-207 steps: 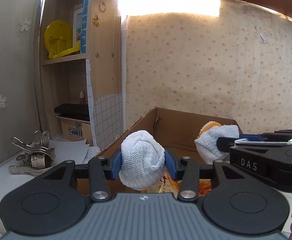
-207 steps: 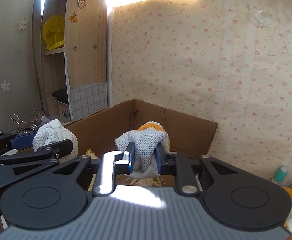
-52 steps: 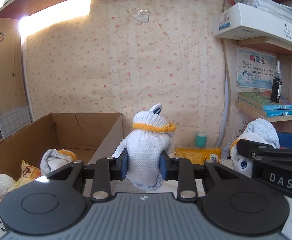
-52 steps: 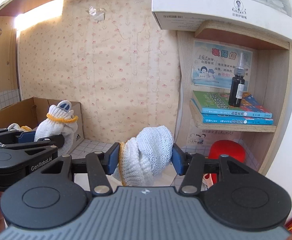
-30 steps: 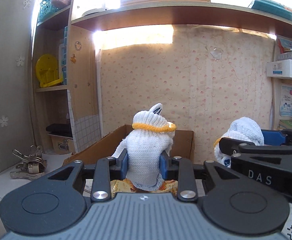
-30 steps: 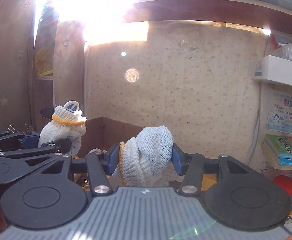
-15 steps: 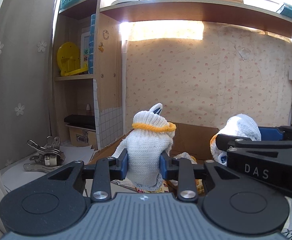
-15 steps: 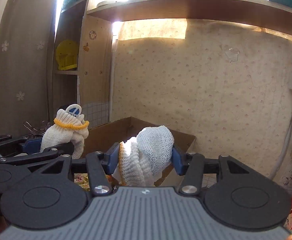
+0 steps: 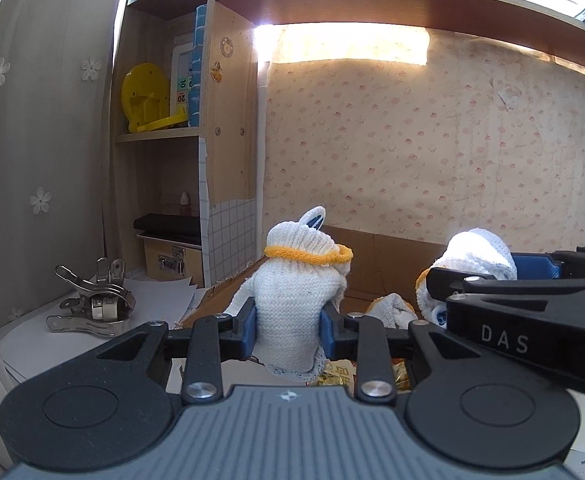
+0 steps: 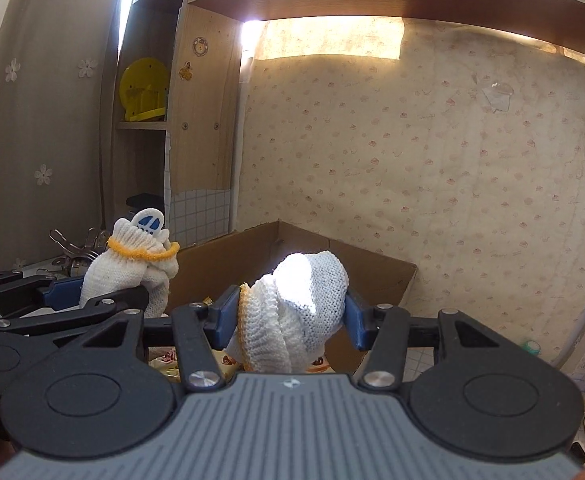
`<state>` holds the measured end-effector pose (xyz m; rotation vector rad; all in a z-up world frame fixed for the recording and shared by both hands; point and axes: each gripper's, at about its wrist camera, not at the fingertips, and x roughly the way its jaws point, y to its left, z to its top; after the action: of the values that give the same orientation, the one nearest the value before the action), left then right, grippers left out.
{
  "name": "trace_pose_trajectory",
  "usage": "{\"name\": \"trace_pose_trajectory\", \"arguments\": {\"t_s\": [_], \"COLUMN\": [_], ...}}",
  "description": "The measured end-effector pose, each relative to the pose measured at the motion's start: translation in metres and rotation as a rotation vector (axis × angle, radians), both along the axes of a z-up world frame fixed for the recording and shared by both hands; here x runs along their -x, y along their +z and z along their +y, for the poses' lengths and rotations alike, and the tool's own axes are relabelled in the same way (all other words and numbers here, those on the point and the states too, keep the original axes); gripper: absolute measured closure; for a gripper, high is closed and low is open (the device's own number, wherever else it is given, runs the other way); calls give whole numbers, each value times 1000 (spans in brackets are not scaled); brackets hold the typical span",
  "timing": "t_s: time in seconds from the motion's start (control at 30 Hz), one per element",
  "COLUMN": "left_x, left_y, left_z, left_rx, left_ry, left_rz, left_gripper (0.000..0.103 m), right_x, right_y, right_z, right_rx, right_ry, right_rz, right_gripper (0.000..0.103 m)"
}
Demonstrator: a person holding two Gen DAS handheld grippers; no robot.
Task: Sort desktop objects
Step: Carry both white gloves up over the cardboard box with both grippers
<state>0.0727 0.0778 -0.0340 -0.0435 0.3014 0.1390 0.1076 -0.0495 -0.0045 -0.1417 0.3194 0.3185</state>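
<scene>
My left gripper (image 9: 288, 330) is shut on a rolled white knit glove with a yellow cuff (image 9: 296, 300), held upright just in front of the open cardboard box (image 9: 388, 256). The right gripper (image 10: 290, 320) is shut on a second rolled white glove (image 10: 304, 300), over the box's (image 10: 252, 256) near side. Each gripper shows in the other's view: the right one (image 9: 484, 276) with its glove (image 9: 476, 252) at the right of the left wrist view, the left one (image 10: 104, 292) with its glove (image 10: 132, 264) at the left of the right wrist view. Another white glove (image 9: 388, 308) and yellow snack packets lie inside the box.
A heap of metal clips (image 9: 92, 304) lies on white paper (image 9: 152, 300) left of the box. A wooden shelf unit (image 9: 228, 120) with a yellow object (image 9: 144, 96) stands behind it. Patterned wallpaper (image 10: 452, 160) backs the box. A teal-capped item (image 10: 532, 346) stands at far right.
Both grippers have swung left with their gloves still clamped, from the right-hand shelf side to the cardboard box. The left shelf and the metal clips have come further into view.
</scene>
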Motion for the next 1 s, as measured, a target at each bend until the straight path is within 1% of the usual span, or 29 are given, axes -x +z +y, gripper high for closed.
{"name": "trace_pose_trajectory", "arguments": {"t_s": [0.37,0.8,1.0], "left_x": [-12,-23,-28], "left_y": [-4,-4,-4], "left_z": [5,2,2], "left_rx": [10,-1,-4], "left_ry": [-9,-10,-4], "left_rz": [14,8,18], "left_gripper": [71,71,71], "right_x": [-16,-38,-50], "right_y": [-8,-11,-13], "right_z": [8,5,5], "right_rx": [12,8,8], "right_ry": [-3,-21,-22], "right_rz": [23,41,49], "right_gripper": [50,50,50]}}
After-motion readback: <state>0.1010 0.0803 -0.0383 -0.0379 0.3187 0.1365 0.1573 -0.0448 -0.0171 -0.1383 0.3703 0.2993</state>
